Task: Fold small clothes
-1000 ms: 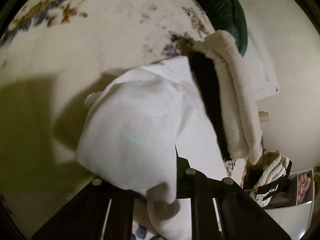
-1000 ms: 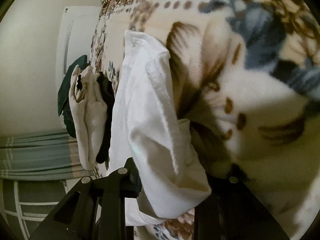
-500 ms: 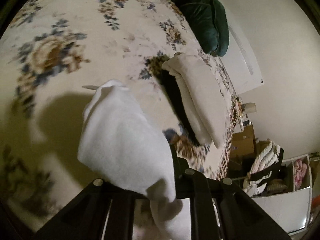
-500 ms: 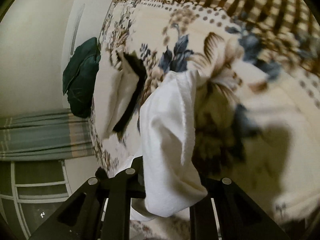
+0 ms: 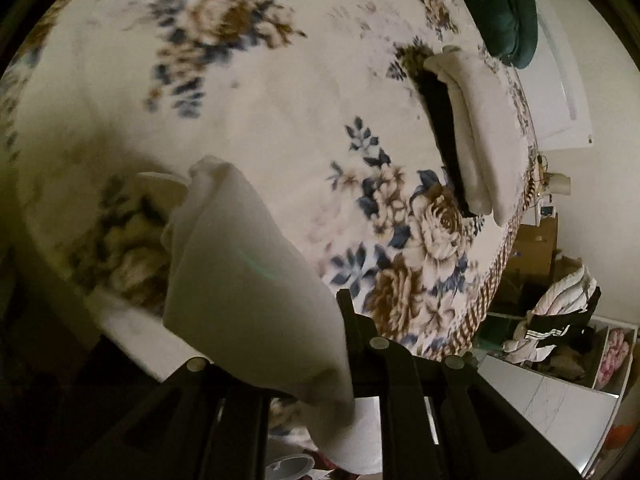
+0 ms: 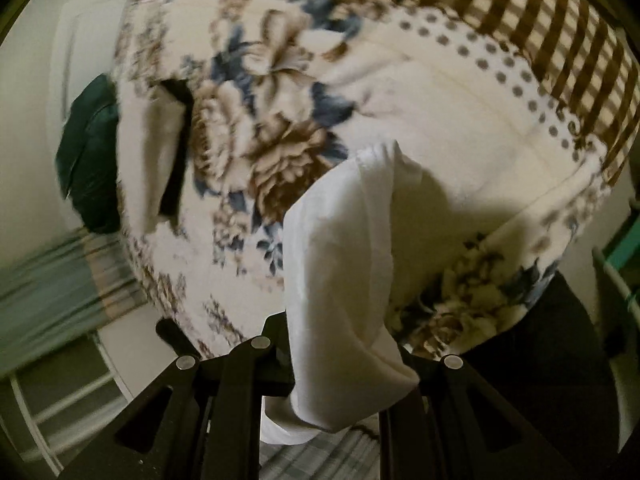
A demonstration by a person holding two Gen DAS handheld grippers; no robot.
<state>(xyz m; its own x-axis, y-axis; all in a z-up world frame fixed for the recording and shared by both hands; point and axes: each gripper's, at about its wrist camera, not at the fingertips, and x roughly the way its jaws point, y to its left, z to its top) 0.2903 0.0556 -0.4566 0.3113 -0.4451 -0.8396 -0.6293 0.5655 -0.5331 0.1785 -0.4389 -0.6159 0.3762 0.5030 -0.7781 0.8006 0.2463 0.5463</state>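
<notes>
Here we see both grippers holding one white cotton garment up above the bed's cream fleece blanket with blue and brown flowers. The left gripper has its fingers pinched together on the cloth, which drapes over them. In the right wrist view the right gripper is likewise clamped on the same garment; its fingers have just been closing on the fabric. Only the left view shows the shelves with a striped bundle; only the right shows the green curtain. Both show the folded cream-and-black clothes pile and the dark green cushion.
</notes>
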